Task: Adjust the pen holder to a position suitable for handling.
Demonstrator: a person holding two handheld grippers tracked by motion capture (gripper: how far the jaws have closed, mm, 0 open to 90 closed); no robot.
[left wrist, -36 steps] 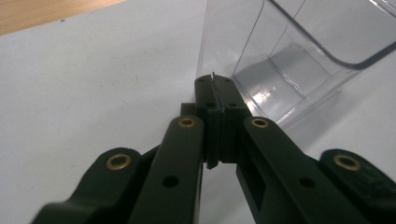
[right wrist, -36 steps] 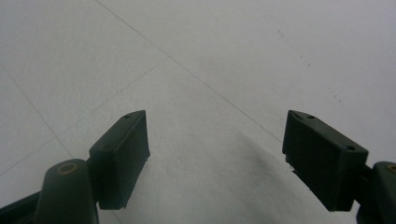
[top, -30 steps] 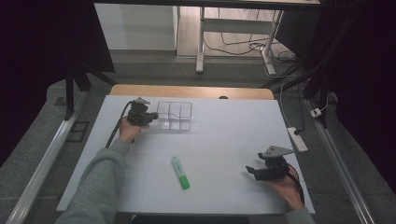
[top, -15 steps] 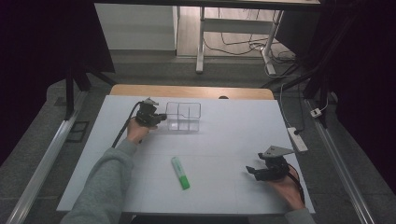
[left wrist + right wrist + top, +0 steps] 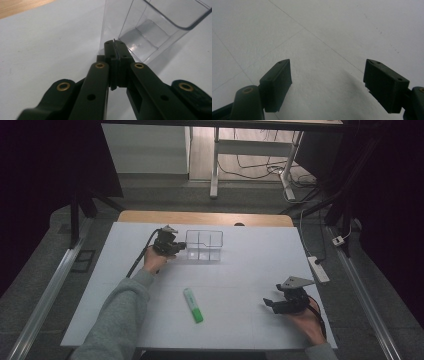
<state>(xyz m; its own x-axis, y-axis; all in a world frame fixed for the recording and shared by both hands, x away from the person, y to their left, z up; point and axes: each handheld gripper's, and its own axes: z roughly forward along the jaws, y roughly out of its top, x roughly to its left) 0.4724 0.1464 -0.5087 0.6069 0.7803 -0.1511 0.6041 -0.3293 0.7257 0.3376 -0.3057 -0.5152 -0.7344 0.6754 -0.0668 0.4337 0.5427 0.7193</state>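
At the far side of the white table (image 5: 250, 270), the left gripper (image 5: 176, 247) has its jaws clamped on the left wall of the clear plastic compartment box (image 5: 205, 245), which stands upright there. The right gripper (image 5: 272, 304) rests at the near right with jaws spread wide and nothing between them. A green highlighter pen (image 5: 193, 304) lies between the two, toward the near edge.

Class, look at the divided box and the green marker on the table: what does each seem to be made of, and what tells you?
Divided box: likely clear, glossy hard plastic; the table shows through its walls. Green marker: probably opaque, smooth plastic, judging by its even colour.
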